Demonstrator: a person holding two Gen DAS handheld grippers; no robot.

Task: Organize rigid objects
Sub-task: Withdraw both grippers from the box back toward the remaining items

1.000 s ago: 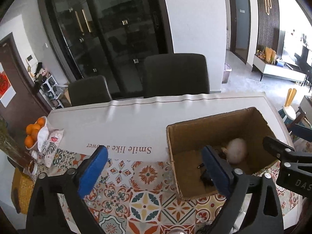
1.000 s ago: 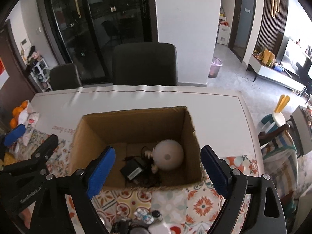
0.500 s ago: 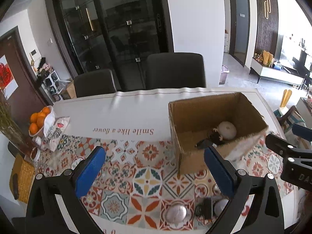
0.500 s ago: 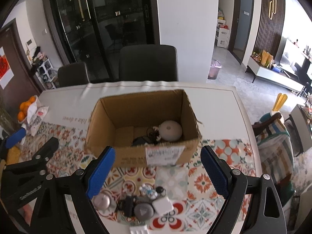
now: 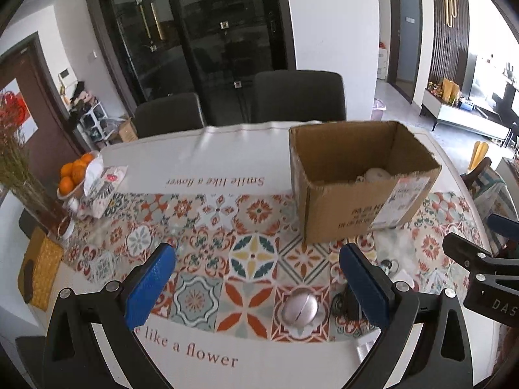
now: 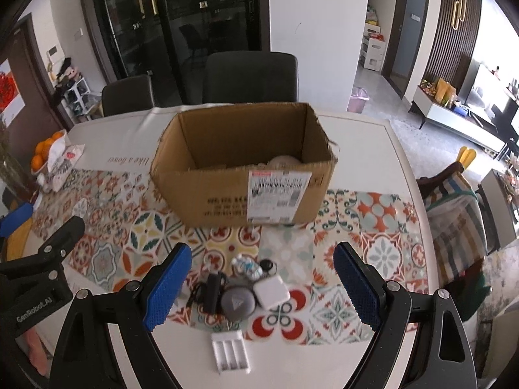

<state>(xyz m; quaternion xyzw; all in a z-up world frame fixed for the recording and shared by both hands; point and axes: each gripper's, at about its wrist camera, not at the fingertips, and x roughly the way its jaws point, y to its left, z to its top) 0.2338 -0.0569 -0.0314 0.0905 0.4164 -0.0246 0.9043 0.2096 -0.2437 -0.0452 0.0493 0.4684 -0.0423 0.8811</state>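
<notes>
A cardboard box (image 6: 246,175) stands open on the patterned tablecloth, with a white round object (image 6: 283,161) inside; it also shows in the left wrist view (image 5: 360,175). In front of it lie a grey round puck (image 6: 236,301), a white square charger (image 6: 271,292), a black adapter (image 6: 212,291), a small bottle (image 6: 247,265) and a white battery tray (image 6: 230,350). A silver round object (image 5: 300,306) lies between the left fingers. My right gripper (image 6: 261,288) is open and empty above the small items. My left gripper (image 5: 256,287) is open and empty.
Oranges (image 5: 73,171) and a snack bag (image 5: 100,188) sit at the table's left edge, with a vase (image 5: 29,188) and a woven mat (image 5: 40,272). Two dark chairs (image 5: 298,97) stand behind the table. The right gripper's body (image 5: 486,272) shows at right.
Both grippers have pulled back and up from the box. The small items in front of the box have come into view. Both stay open.
</notes>
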